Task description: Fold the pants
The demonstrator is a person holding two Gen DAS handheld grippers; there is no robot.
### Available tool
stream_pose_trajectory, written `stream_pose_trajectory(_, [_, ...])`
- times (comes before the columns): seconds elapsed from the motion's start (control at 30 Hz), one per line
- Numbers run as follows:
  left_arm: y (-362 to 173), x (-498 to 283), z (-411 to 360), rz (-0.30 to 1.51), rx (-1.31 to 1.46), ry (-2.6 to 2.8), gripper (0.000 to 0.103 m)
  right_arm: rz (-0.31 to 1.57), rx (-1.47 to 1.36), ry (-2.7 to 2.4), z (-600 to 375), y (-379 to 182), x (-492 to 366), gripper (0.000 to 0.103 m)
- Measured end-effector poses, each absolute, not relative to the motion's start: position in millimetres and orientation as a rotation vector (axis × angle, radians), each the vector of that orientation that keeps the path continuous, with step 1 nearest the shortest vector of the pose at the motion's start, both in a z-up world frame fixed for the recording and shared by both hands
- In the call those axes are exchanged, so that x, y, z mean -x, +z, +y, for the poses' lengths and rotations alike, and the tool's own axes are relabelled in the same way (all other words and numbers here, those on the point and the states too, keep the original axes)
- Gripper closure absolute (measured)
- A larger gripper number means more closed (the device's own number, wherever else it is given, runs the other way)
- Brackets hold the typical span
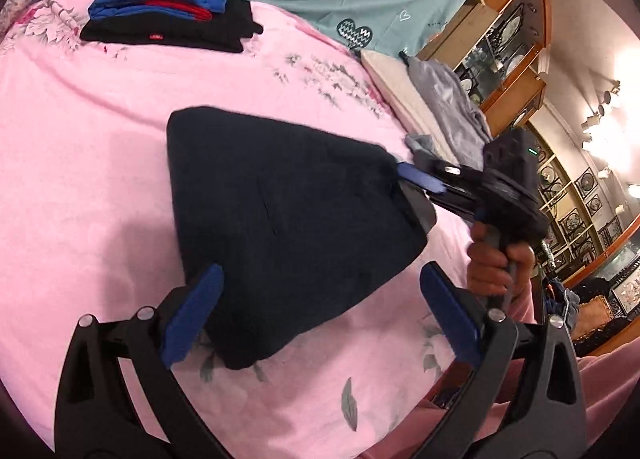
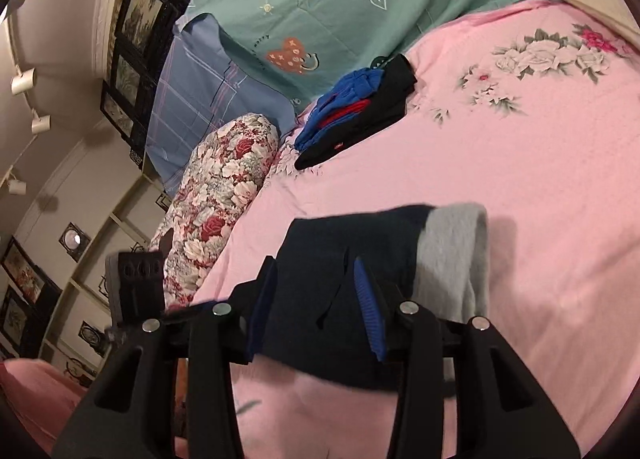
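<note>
Far left: stack of folded blue, red and black garments (image 1: 168, 15). Centre, on pink floral bedsheet (image 1: 80, 163): folded dark navy soft-knit pants (image 1: 288, 211), grey lining showing. Limp, light; best gripped at folded corners. Left gripper (image 1: 320, 307) wide, empty. Right gripper (image 2: 316, 299) partly open, straddling pants' edge.

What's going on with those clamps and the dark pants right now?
Left gripper open, empty. Right gripper around dark pants, grip unclear. Folded pile well clear.
</note>
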State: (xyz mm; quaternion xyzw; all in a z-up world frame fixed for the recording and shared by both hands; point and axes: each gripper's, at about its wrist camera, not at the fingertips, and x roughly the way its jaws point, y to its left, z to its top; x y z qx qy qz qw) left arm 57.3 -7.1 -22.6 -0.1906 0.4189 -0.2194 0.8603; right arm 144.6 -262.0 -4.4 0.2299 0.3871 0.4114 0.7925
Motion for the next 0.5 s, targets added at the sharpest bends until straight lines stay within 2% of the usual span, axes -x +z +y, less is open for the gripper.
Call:
stream_pose_trajectory(0.07, [-26.0,-54.8,-1.5,0.889,0.393,-0.428,0.002,0.908,-0.473,0.724,-263.0,-25.7,-167.8,0.059])
stream_pose_trajectory(0.1, [-26.1,-55.0,2.2,0.889,0.392,-0.406,0.002,0.960,-0.481,0.650,-266.3,-38.8,-176.9,0.069])
stream_pose_trajectory(0.13, [-26.4,-54.5,7.1,0.889,0.395,-0.386,0.002,0.978,-0.556,0.629,-275.3,-48.8,-182.3,0.070])
stream_pose_trajectory(0.23, [-28.9,-53.3,23.8,0.897,0.416,-0.331,0.002,0.936,-0.649,0.628,-290.1,-37.4,-174.7,0.063])
stream_pose_trajectory(0.27, [-30.1,-55.4,27.1,0.904,0.422,-0.317,0.002,0.889,-0.604,0.593,-290.0,-26.4,-166.8,0.060])
stream_pose_trajectory(0.33, [-32.8,-59.6,31.7,0.918,0.436,-0.312,0.002,0.797,-0.482,0.566,-283.0,-3.0,-147.6,0.058])
stream_pose_trajectory(0.5, [-33.1,-68.3,42.9,0.916,0.492,-0.310,0.002,0.729,-0.235,0.745,-239.0,25.6,-103.0,0.057])
